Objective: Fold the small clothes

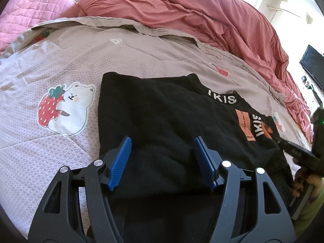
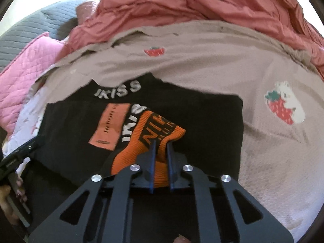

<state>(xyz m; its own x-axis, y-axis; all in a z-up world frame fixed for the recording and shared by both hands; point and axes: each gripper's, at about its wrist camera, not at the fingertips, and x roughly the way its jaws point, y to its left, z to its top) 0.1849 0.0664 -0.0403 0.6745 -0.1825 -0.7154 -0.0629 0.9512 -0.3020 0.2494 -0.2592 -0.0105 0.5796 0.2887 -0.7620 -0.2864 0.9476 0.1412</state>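
Bedsheet [image 2: 202, 70]; orange cuff [image 2: 154, 133] between right gripper [image 2: 161, 141]

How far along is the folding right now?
The black sweater lies partly folded on the bedspread. The right gripper is pinching its orange cuff, apparently mid-fold. The left gripper hovers open above the sweater. Remaining folds seem left.

We're in a bedroom at home, no doubt about it. A bed fills the view, spread with a beige sheet [image 1: 141, 56] printed with bears and strawberries. A rumpled red duvet [image 1: 202, 16] is bunched along the far side, a pink quilted blanket [image 1: 34, 10] lies at the head, and a dark screen [image 1: 312, 64] stands by the bright wall.
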